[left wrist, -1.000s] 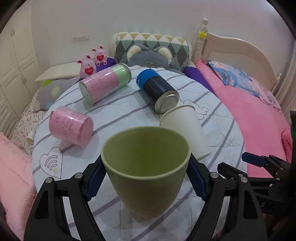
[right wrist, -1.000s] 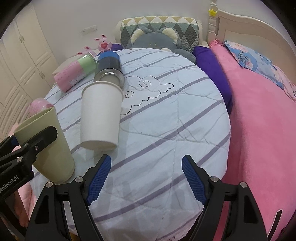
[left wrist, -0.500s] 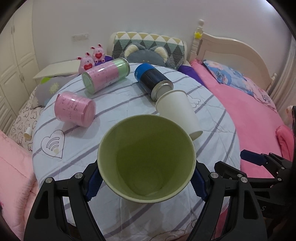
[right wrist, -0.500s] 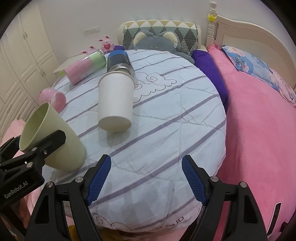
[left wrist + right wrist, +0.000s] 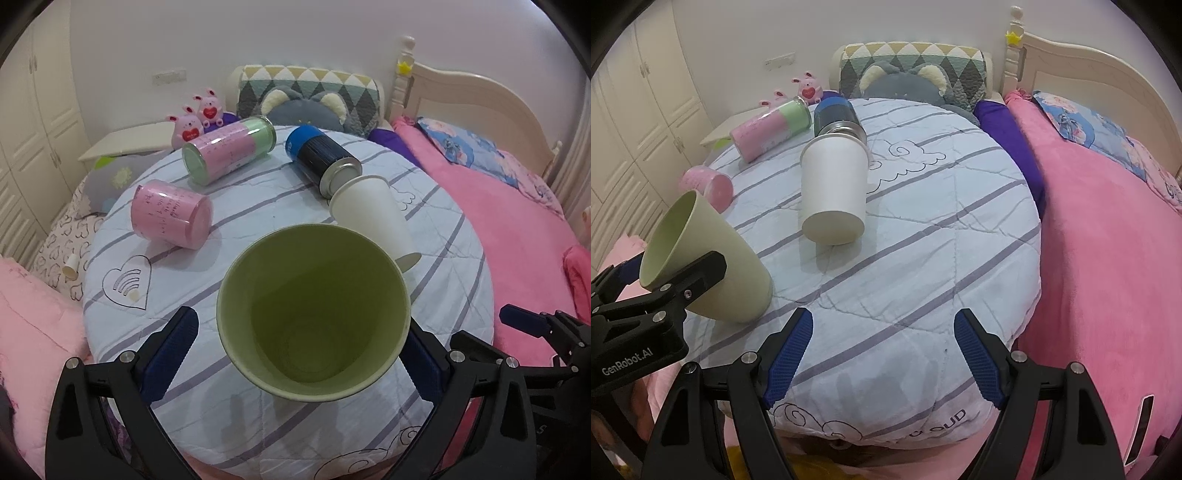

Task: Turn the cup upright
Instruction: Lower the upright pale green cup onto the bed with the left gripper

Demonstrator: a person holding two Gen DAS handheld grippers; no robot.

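A light green cup (image 5: 314,314) sits between the fingers of my left gripper (image 5: 299,354), mouth tilted toward the camera. In the right wrist view the green cup (image 5: 705,258) leans left, its base touching the round quilted table (image 5: 923,236), and the left gripper's finger (image 5: 690,273) presses on its side. A white paper cup (image 5: 833,192) lies on its side in the middle of the table; it also shows in the left wrist view (image 5: 373,218). My right gripper (image 5: 882,354) is open and empty over the table's near edge.
A blue and black can (image 5: 321,158), a pink and green canister (image 5: 229,153) and a short pink canister (image 5: 170,214) lie on their sides at the far half of the table. A pink bed (image 5: 1108,258) is to the right, pillows and plush toys (image 5: 195,118) behind.
The left gripper has lifted and tipped the green cup, so its mouth now faces the camera more. Both grippers have pulled back and up from the table.
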